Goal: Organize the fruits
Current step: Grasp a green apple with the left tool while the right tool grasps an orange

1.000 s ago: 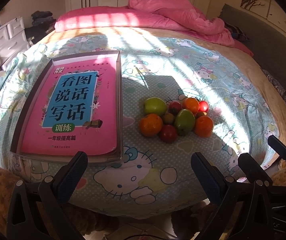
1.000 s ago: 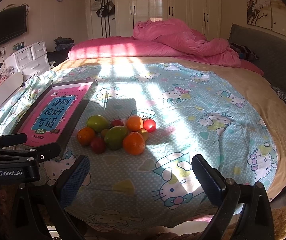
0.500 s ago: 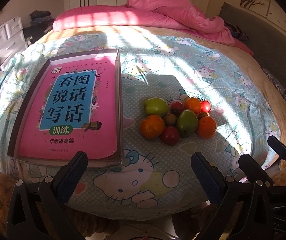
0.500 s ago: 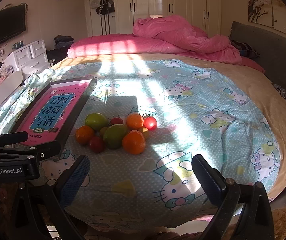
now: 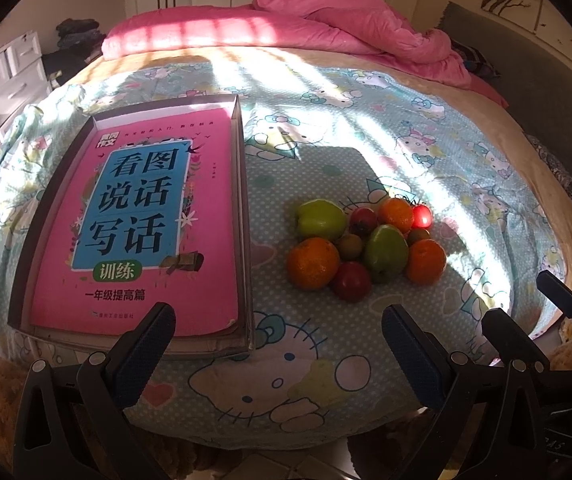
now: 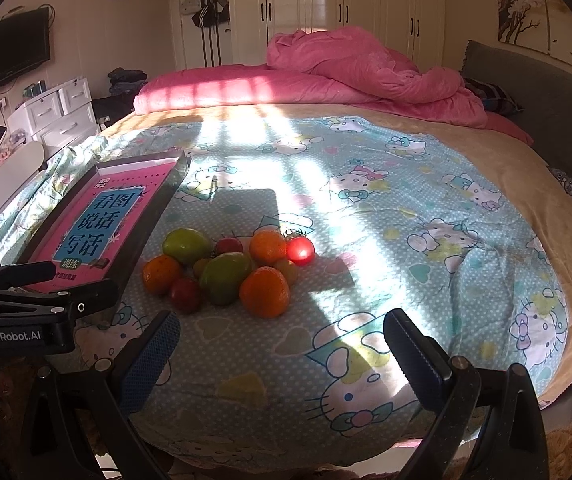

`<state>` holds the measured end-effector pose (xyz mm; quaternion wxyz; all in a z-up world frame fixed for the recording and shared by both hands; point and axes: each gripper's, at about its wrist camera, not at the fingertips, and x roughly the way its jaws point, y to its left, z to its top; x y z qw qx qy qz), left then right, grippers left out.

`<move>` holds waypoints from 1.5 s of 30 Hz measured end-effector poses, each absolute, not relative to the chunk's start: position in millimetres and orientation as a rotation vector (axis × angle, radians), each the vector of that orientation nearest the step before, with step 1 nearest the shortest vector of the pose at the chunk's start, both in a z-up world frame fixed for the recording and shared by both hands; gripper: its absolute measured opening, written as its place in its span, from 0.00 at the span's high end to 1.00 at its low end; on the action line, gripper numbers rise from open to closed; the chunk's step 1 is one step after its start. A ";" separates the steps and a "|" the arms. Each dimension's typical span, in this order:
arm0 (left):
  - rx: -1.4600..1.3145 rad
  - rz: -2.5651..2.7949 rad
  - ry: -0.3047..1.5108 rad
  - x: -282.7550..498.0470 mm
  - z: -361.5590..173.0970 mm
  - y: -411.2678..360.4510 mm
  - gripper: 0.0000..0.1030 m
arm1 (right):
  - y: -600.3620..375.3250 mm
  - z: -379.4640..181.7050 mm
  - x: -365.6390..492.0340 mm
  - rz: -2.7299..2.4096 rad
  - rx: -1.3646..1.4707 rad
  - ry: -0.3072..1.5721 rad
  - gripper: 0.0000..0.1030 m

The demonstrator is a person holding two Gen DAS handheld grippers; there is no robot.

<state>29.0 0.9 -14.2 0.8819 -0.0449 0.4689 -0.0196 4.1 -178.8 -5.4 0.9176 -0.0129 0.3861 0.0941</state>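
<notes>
Ahead at twelve o'clock of the spread-jawed, empty right gripper [image 6: 278, 364] sits the fruit pile [image 6: 226, 270]; the likewise empty, spread-jawed left gripper [image 5: 278, 354] sees it at one o'clock, beside the tray [image 5: 243, 216].

- Left gripper [image 5: 276, 344]: jaws spread wide, empty, fingers level.
- Right gripper [image 6: 280, 350]: jaws spread wide, empty, alongside the left gripper.
</notes>
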 end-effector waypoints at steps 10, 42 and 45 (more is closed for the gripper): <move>-0.085 -0.037 0.988 41.9 -19.7 3.5 0.00 | -182.7 -12.6 21.5 0.191 -0.004 0.822 0.00; 0.195 -0.268 1.139 141.9 -36.7 -19.1 0.18 | -169.4 -55.1 80.7 0.281 -0.070 1.014 0.01; 0.255 -0.286 1.145 149.2 -39.7 -23.9 0.20 | -172.1 -56.4 84.1 0.305 -0.055 1.027 0.03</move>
